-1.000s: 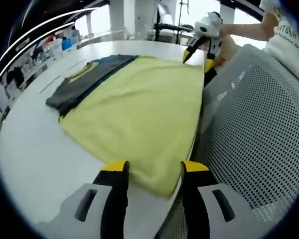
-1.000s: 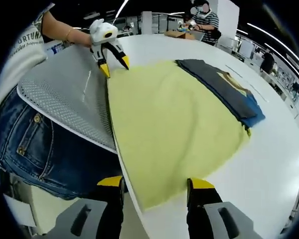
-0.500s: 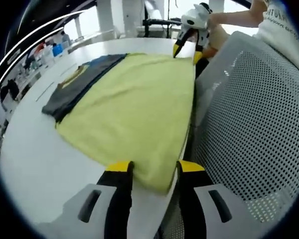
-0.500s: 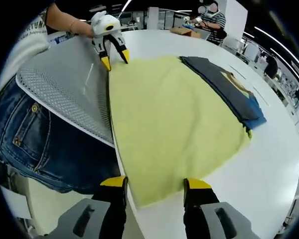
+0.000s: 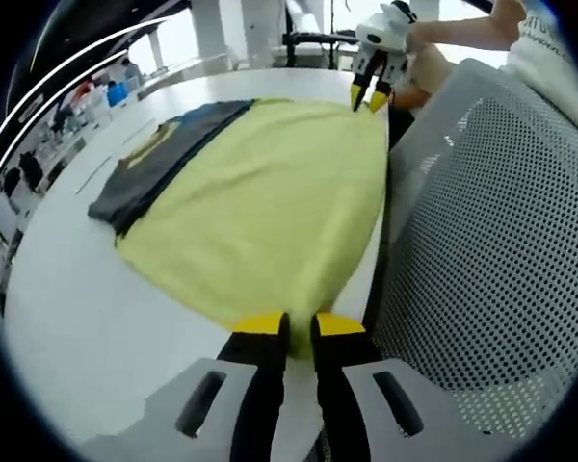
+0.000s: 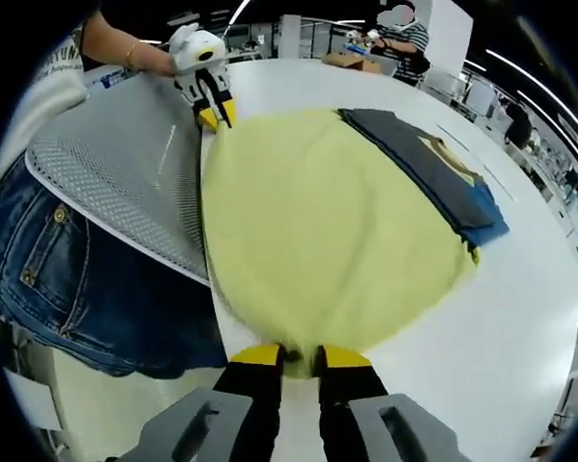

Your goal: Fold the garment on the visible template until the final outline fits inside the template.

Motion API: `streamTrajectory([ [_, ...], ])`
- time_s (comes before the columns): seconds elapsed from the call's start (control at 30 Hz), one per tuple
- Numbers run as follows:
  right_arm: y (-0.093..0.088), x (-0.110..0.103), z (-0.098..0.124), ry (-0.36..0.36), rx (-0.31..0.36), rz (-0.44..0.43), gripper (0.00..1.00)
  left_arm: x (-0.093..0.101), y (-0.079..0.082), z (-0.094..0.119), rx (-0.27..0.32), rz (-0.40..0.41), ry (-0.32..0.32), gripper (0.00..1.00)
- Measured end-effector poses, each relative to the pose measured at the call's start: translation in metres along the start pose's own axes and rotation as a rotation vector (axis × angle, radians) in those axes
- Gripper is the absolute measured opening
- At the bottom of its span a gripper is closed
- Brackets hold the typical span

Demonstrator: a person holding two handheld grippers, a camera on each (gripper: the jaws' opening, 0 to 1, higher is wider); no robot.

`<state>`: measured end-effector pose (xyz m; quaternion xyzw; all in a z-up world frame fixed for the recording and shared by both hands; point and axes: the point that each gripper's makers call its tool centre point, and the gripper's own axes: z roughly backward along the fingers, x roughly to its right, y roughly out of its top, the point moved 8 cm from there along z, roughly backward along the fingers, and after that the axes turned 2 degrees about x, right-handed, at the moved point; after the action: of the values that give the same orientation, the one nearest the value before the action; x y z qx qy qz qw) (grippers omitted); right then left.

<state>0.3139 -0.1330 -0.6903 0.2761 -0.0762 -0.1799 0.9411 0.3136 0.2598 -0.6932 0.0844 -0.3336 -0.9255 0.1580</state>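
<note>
A yellow garment lies spread on the white table, its near edge along the table's rim. A dark grey and blue piece lies along its far side. My left gripper is shut on one near corner of the yellow cloth. My right gripper is shut on the other near corner. In the left gripper view the right gripper stands at the far corner, jaws together. In the right gripper view the left gripper pinches its corner the same way.
A grey mesh chair back presses against the table edge beside the cloth. The person's jeans are close by. Another person sits at the table's far end. Bottles stand far off.
Both grippers have gone from open astride the yellow cloth's near edge to shut on its corners. The cloth's near edge has puckered a little toward each grip.
</note>
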Motion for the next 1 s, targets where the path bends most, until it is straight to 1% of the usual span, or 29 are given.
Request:
streamTrajectory([
  [0.03, 0.000, 0.001, 0.000, -0.005, 0.000, -0.006, 0.02, 0.000, 0.001, -0.001, -0.002, -0.001, 0.002, 0.05],
  [0.17, 0.001, 0.003, 0.000, -0.005, 0.002, -0.014, 0.00, -0.001, 0.001, -0.001, -0.009, -0.001, 0.007, 0.04],
  [0.47, 0.001, 0.004, 0.006, -0.004, 0.021, -0.047, 0.00, -0.001, 0.004, 0.005, 0.007, 0.036, 0.014, 0.02],
  [0.73, 0.004, -0.001, 0.010, -0.008, 0.045, -0.075, 0.00, -0.001, 0.005, 0.011, 0.023, 0.071, 0.044, 0.02],
  [1.0, 0.006, -0.009, 0.017, -0.001, 0.062, -0.099, 0.00, 0.002, 0.008, 0.019, 0.039, 0.102, 0.046, 0.01],
])
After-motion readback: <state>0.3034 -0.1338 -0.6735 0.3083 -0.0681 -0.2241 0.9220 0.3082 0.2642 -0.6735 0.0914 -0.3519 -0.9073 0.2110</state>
